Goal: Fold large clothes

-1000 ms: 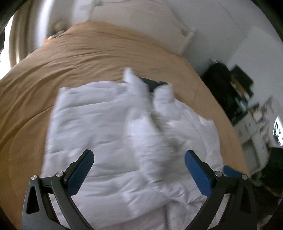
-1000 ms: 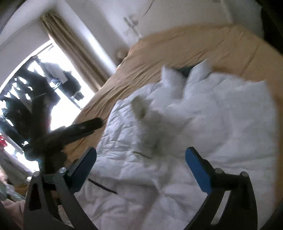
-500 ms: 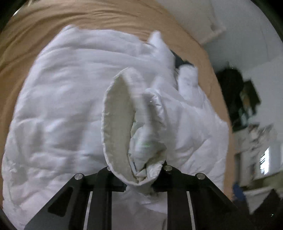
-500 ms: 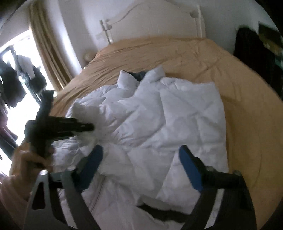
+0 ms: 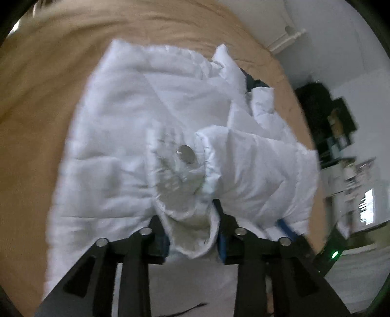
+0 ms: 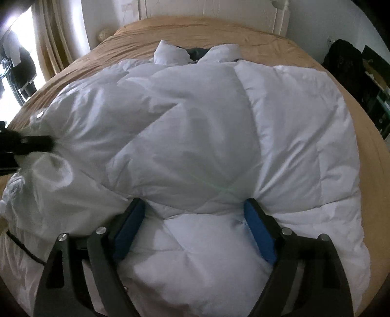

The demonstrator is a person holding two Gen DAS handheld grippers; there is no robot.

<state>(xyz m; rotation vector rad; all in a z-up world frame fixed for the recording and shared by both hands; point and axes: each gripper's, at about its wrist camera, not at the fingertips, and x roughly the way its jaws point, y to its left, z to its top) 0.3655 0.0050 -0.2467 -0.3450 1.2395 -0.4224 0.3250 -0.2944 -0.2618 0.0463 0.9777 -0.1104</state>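
A white puffy quilted jacket (image 5: 117,136) lies spread on the tan bed; it fills the right wrist view (image 6: 207,126). My left gripper (image 5: 192,234) is shut on the jacket's sleeve cuff (image 5: 187,209), which has a round silver snap (image 5: 186,154), and holds it over the jacket's body. It shows at the left edge of the right wrist view (image 6: 36,143). My right gripper (image 6: 195,226) is open, its blue pads (image 6: 259,234) pressed down around a bulge of the jacket near its lower part.
The tan bedspread (image 6: 243,34) surrounds the jacket, with a white headboard (image 6: 207,9) behind. Curtains and a bright window (image 6: 14,56) are at left. Dark furniture and shelves (image 5: 326,117) stand beside the bed.
My left gripper closed on the sleeve cuff and carried it across the jacket's body. My right gripper moved down from above onto the jacket, still open.
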